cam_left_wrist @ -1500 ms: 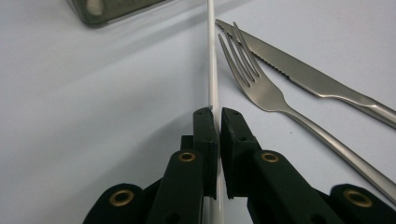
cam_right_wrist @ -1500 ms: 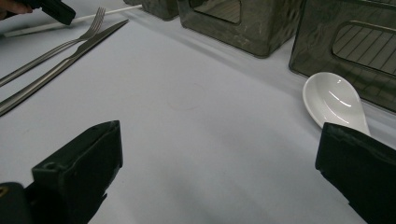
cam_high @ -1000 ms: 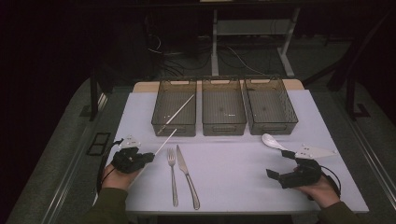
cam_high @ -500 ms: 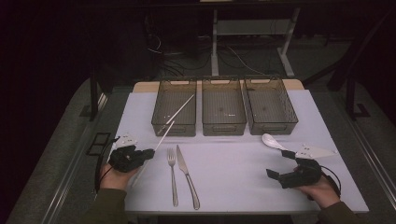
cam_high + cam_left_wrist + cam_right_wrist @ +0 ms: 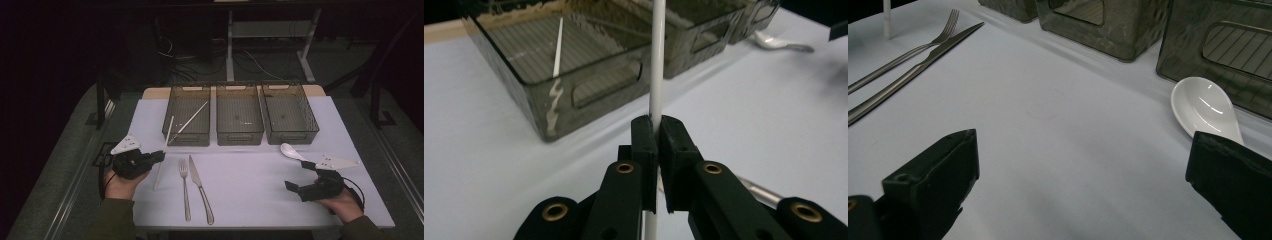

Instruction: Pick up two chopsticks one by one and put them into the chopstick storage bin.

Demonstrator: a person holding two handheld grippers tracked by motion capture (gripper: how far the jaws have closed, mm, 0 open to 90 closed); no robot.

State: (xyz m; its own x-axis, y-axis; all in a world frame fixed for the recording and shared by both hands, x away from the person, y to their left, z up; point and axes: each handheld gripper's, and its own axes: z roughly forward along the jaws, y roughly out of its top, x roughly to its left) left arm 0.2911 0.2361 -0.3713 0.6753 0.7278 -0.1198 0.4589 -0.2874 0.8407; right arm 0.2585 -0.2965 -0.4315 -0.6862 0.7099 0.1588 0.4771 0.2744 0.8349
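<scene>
White and slim, the chopstick [image 5: 657, 75] is pinched between the pressed-together jaws of the left gripper [image 5: 159, 156] just in front of the leftmost bin [image 5: 187, 116], apparently mid-lift, and next needs carrying over that bin's rim beside its twin [image 5: 192, 119], while the right gripper [image 5: 300, 175] waits spread wide.

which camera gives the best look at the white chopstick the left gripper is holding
The left gripper view: the white chopstick stands pinched between the left gripper jaws, close and sharp. The high view shows its whole length, small and thin. The right gripper view catches just one end.
</scene>
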